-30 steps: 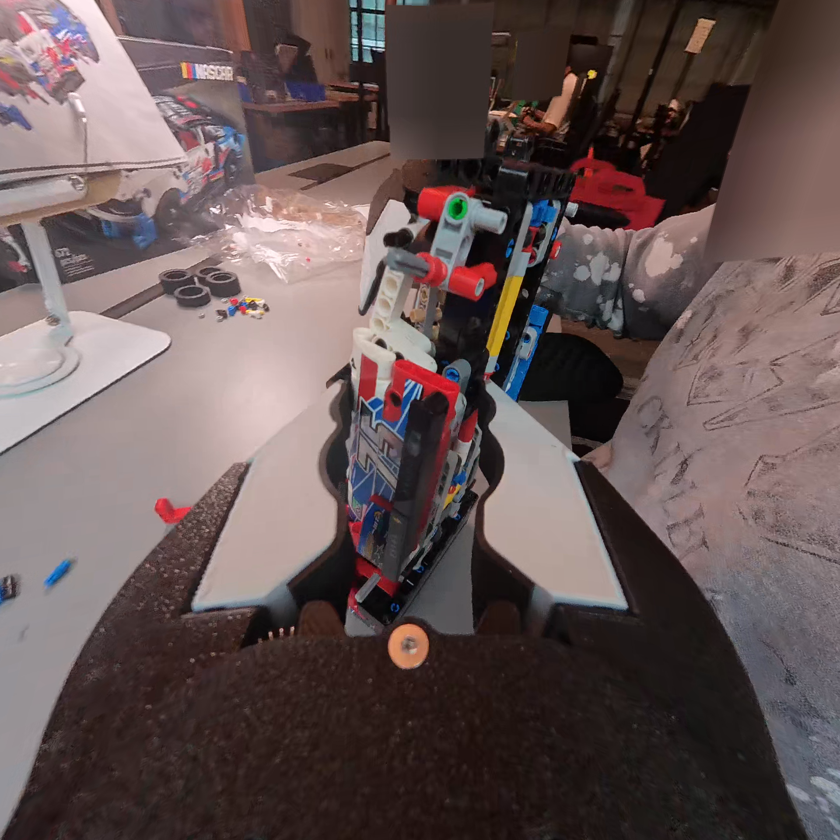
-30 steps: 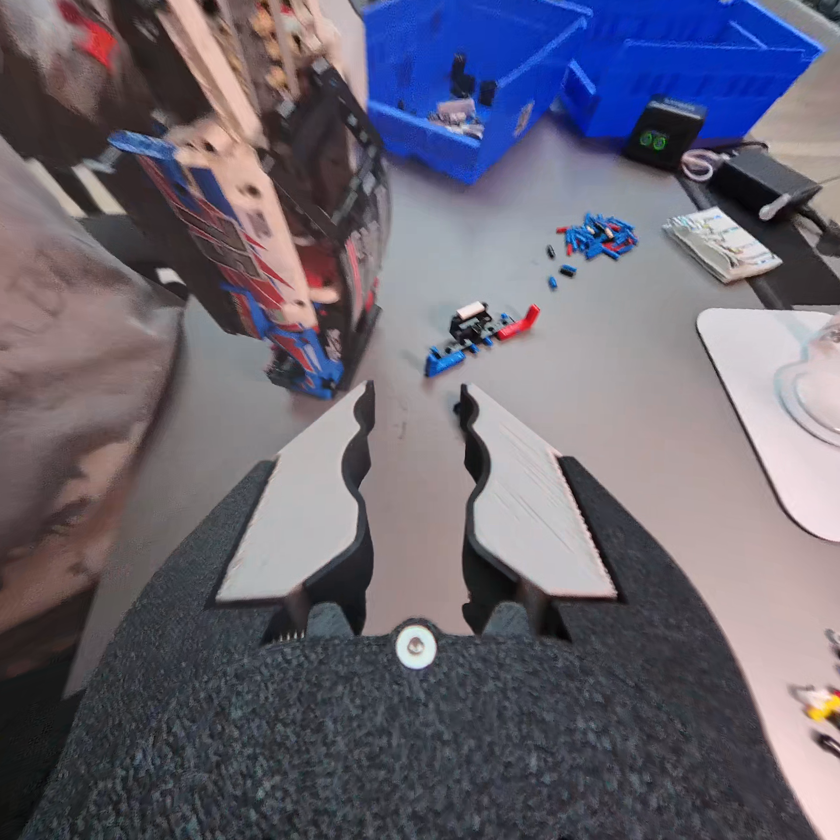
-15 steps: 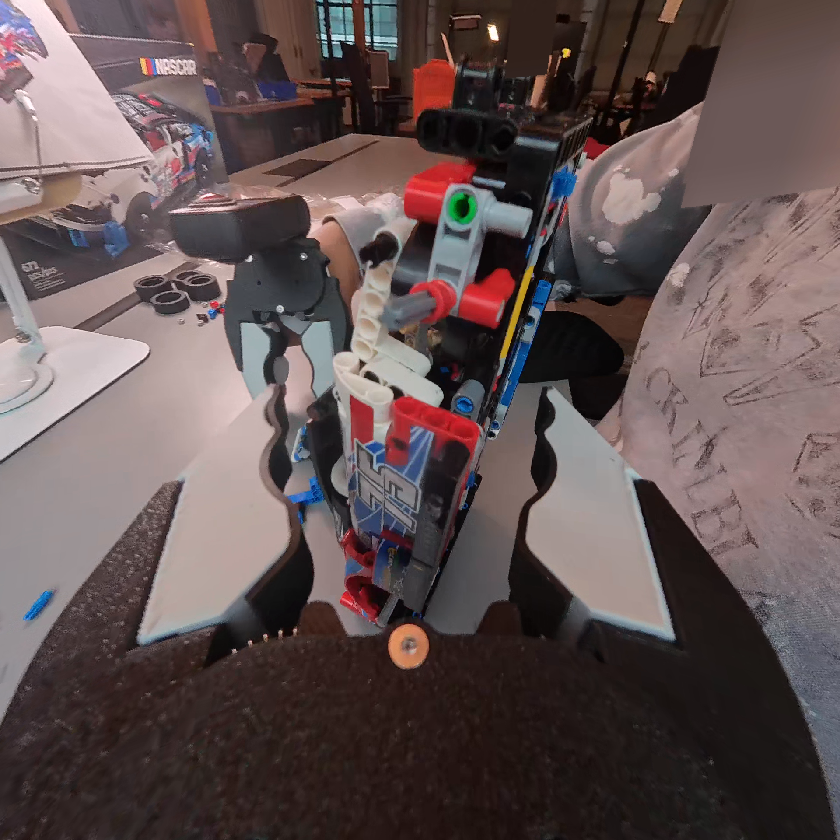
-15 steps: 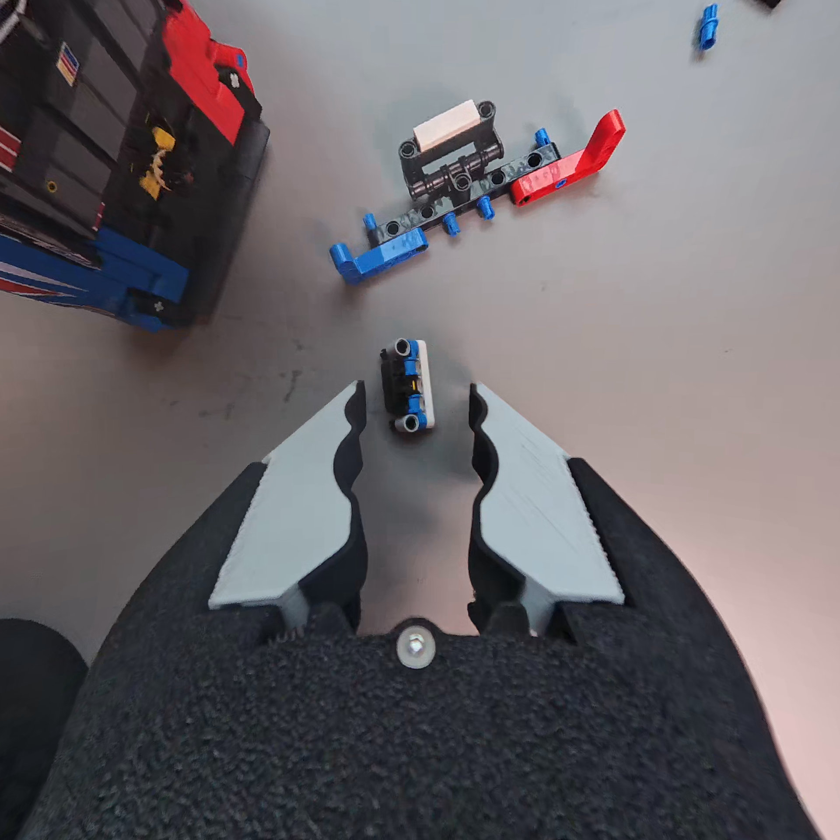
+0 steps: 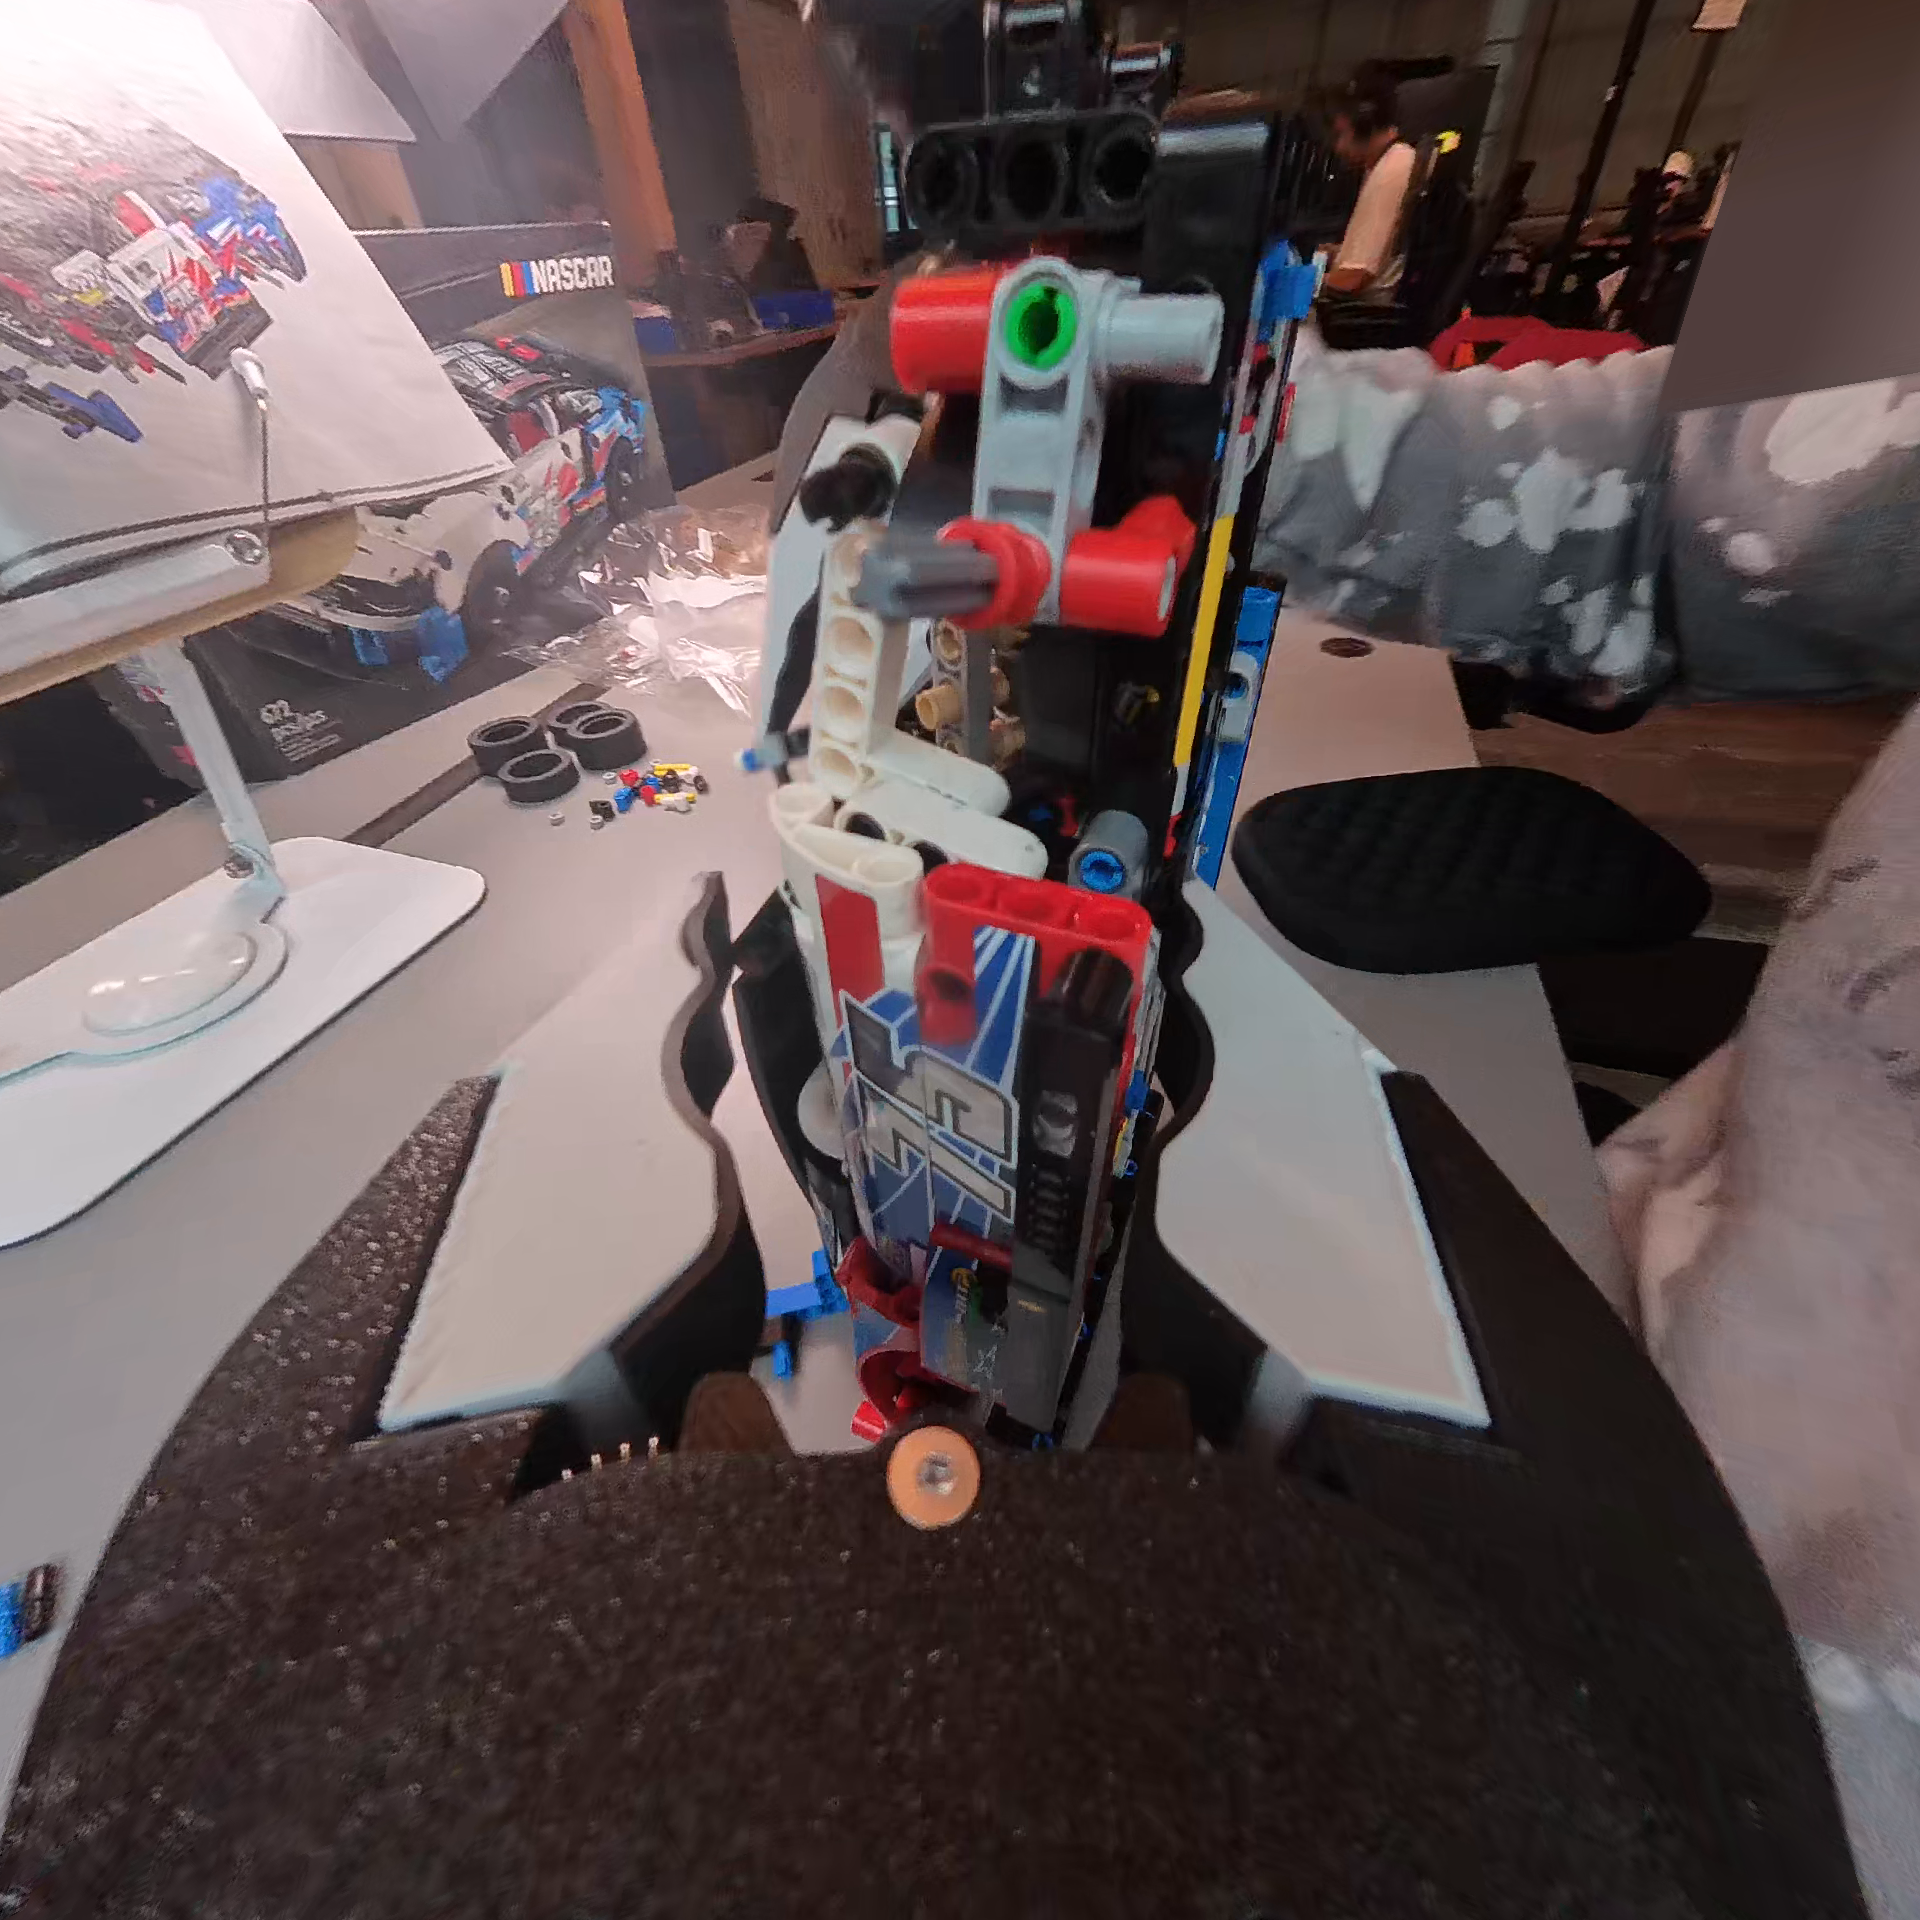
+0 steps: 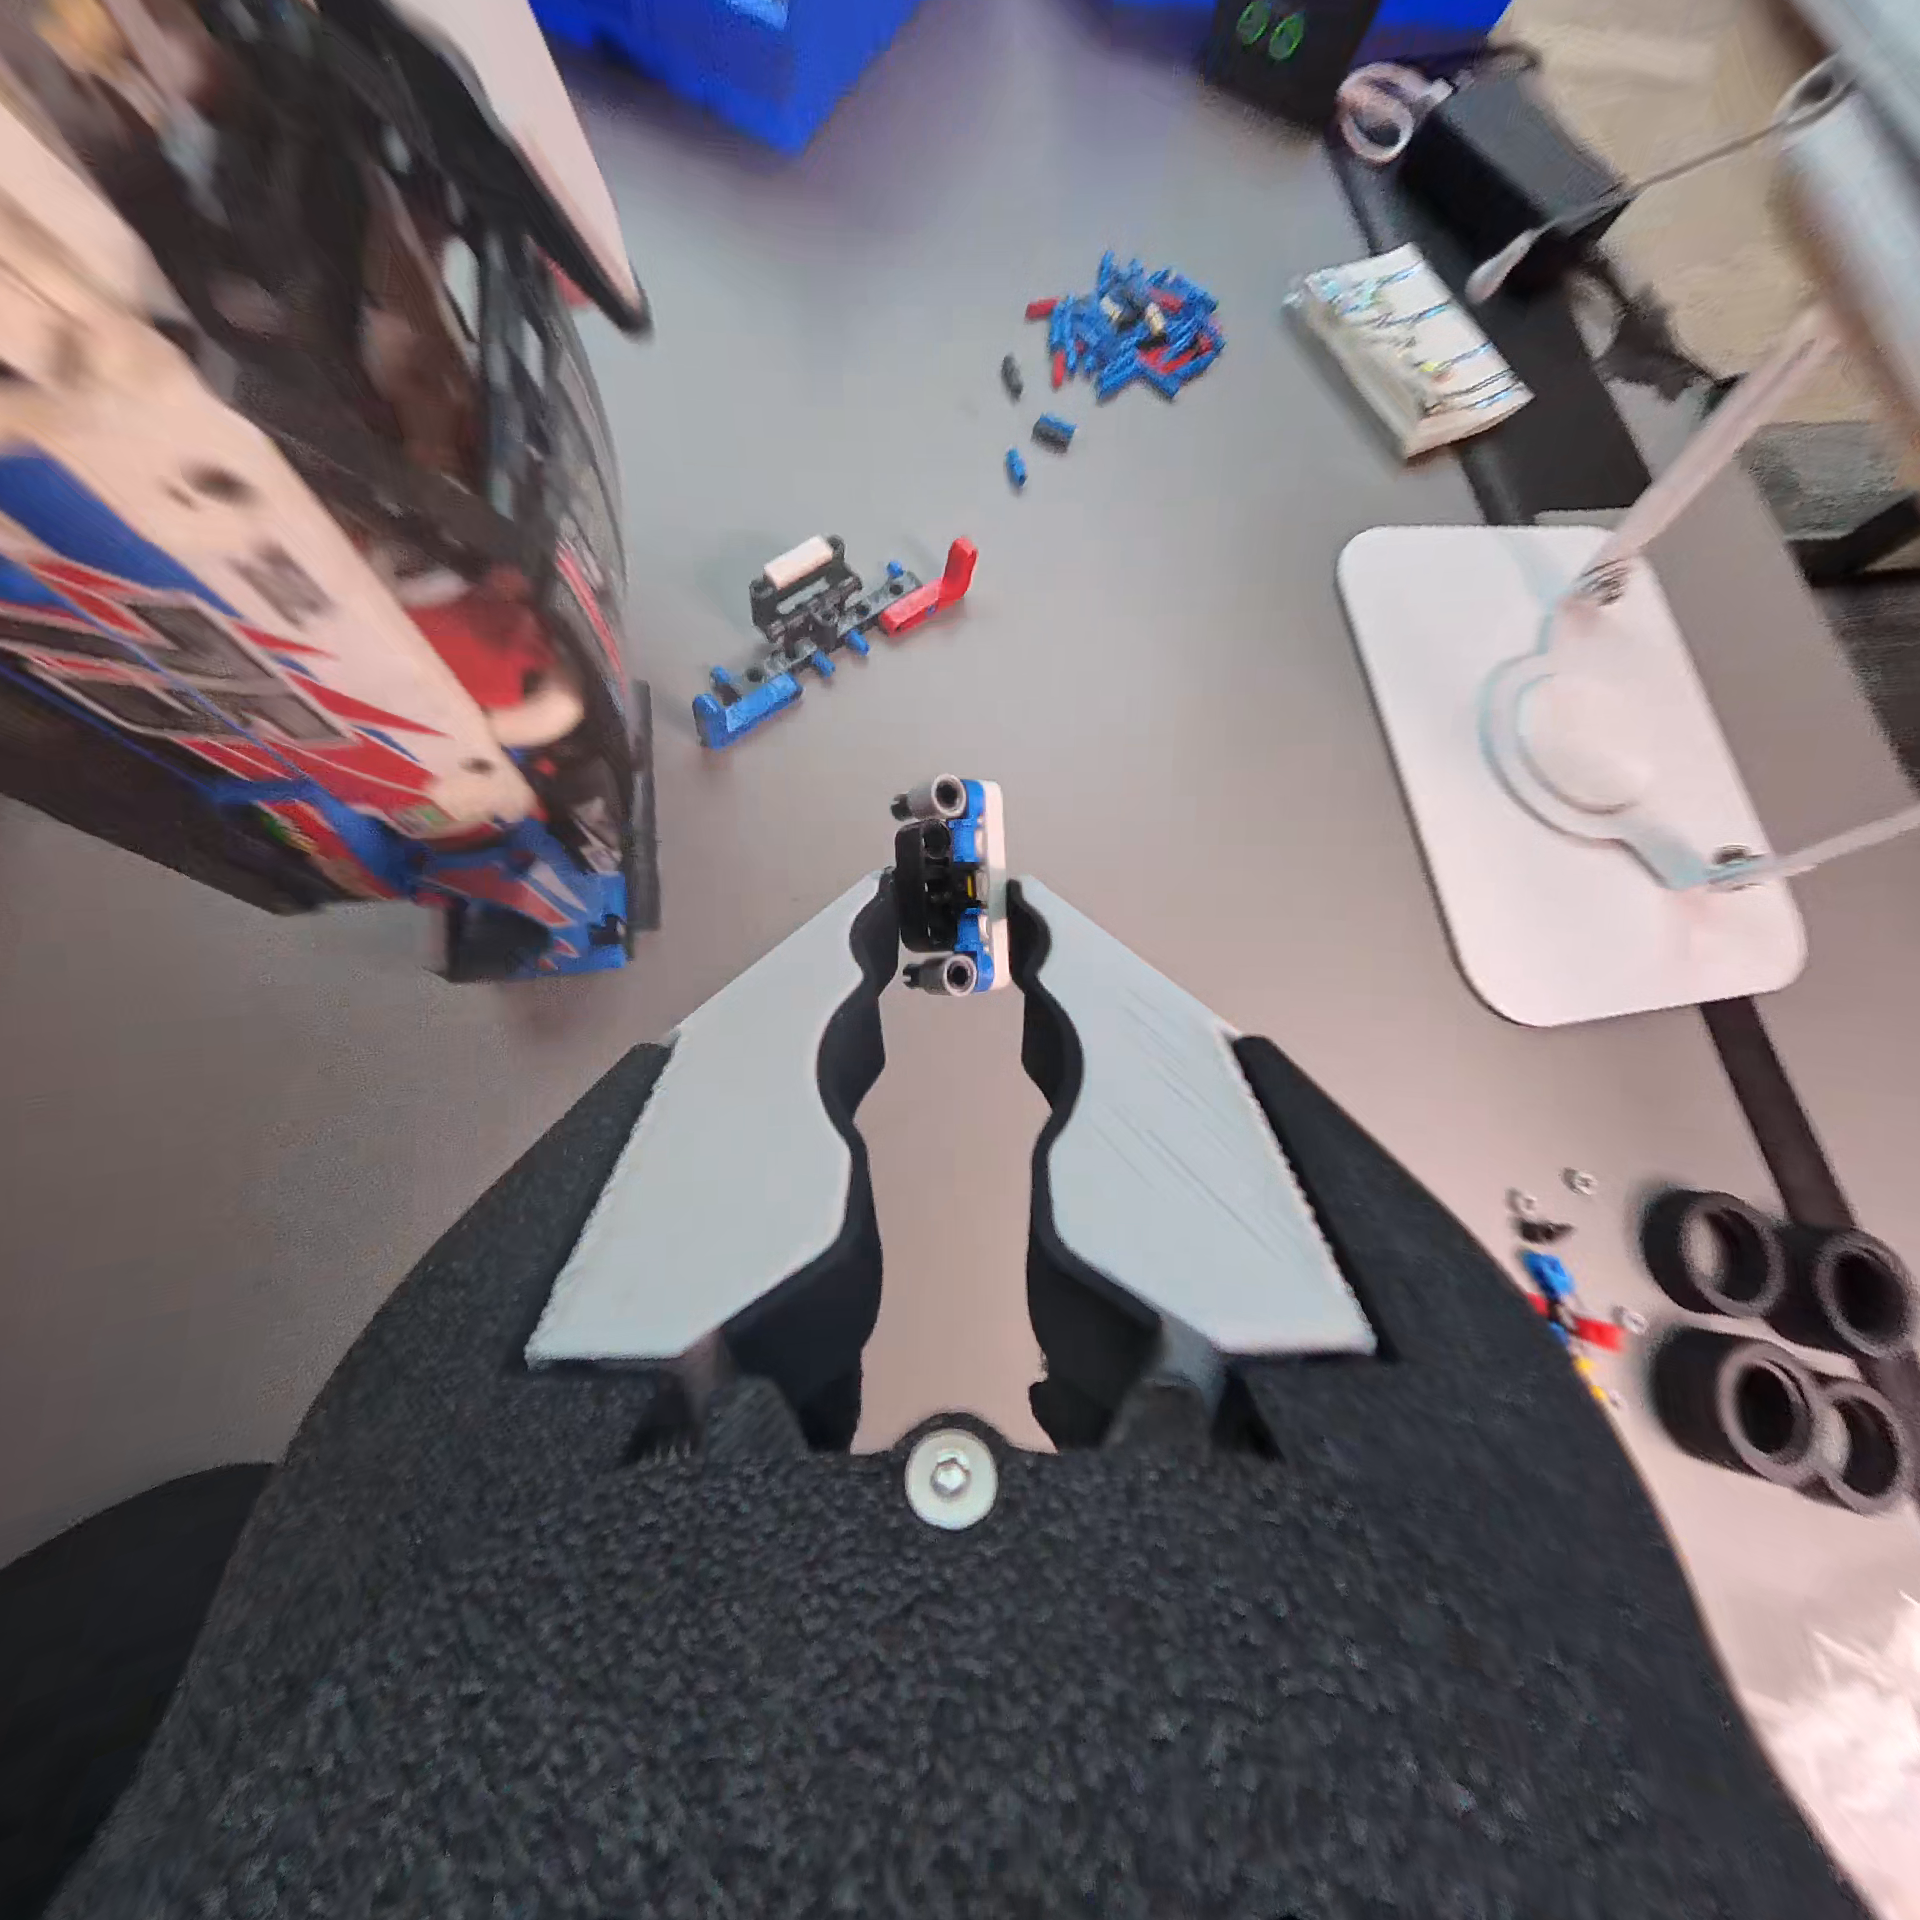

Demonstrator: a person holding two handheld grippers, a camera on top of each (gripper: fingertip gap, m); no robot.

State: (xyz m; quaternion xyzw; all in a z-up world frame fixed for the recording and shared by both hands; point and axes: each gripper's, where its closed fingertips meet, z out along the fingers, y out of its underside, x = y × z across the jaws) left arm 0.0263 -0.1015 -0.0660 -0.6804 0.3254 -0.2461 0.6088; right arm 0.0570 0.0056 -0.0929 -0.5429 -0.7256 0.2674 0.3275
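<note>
My left gripper [image 5: 945, 914] is shut on a red, white, blue and black brick car model [image 5: 997, 1091], which stands on end above the grey table [image 5: 582, 935]. The model also shows blurred and tilted at the left of the right wrist view [image 6: 312, 675]. My right gripper [image 6: 951, 914] is shut on a small blue, white and black brick sub-assembly [image 6: 951, 883], held at the fingertips just above the table. A longer sub-assembly with a black frame and blue and red ends [image 6: 831, 634] lies beyond it.
A heap of blue pins [image 6: 1132, 332] and a foil packet [image 6: 1403, 343] lie farther off. Black tyres [image 6: 1787, 1351] and small parts sit at the right. A white stand base [image 6: 1569, 769] holds an instruction booklet [image 5: 156, 312]. A person's sleeve [image 5: 1507, 520] is at the right. Across from one pair of fingers to the other is roughly 12 centimetres.
My left gripper opened wide around the model, then closed on it again. My right gripper came down over the small sub-assembly, shut on it and raised it.
</note>
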